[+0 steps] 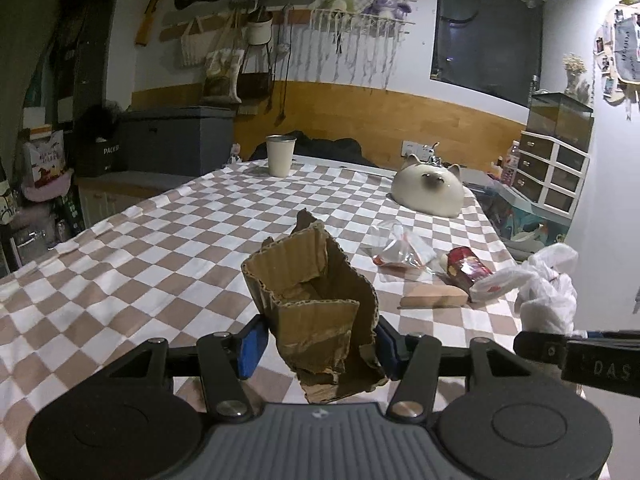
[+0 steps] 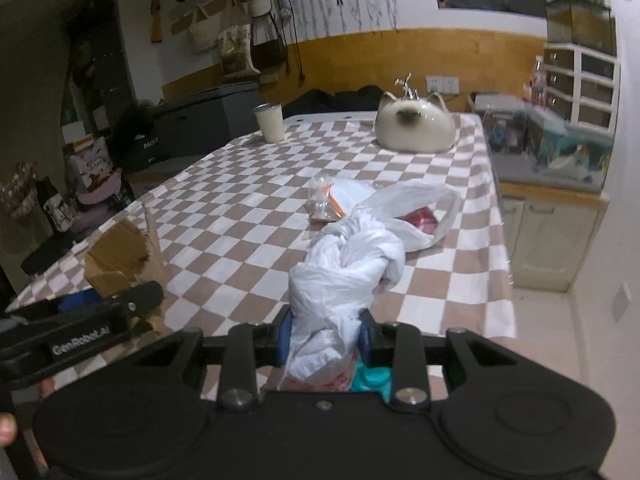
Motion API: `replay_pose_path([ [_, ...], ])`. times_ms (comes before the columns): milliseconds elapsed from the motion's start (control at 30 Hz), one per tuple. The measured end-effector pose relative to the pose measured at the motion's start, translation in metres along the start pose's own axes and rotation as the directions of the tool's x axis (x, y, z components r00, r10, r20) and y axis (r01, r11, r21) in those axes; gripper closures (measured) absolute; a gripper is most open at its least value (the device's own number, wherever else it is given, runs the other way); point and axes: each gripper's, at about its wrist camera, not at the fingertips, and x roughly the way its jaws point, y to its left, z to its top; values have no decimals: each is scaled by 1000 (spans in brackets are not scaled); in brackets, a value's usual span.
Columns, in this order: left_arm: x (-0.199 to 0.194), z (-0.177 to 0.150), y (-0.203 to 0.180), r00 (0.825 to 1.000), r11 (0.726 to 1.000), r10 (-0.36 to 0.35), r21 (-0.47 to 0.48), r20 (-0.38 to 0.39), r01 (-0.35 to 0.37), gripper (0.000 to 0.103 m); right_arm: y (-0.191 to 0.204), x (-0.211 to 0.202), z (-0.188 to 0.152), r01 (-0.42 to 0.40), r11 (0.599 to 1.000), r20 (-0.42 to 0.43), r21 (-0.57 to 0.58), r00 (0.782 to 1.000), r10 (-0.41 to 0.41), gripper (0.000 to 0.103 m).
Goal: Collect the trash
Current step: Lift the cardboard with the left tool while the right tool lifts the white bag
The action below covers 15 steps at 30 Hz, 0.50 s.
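Torn cardboard piece (image 1: 316,308) clamped between left tongs (image 1: 318,346), half open around it, held above checkered table (image 1: 160,248). White plastic bag (image 2: 344,280) pinched in right tongs (image 2: 324,340), nearly fully closed. Red wrapper (image 1: 466,268) and clear packet (image 1: 400,248) left ahead, right of left tongs. Bag mouth best spread before cardboard is fed in; firm grip advised.

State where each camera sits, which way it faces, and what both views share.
Left wrist: on the left gripper, facing across the checkered table; jaws clamp torn cardboard; right gripper's finger at right edge.
Right wrist: on the right gripper, same heading; jaws shut on a white plastic bag; left gripper's finger and a fingertip at left.
Shared: cup, cat-shaped bowl, clear wrapper.
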Motion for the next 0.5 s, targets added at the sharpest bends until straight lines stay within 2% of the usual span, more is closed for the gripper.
replay_pose_path([
  [500,-60,-11,-23,999,998,-8,63,35,5,46,-1,-78,-24,94,988,113,-120,990,-81,70],
])
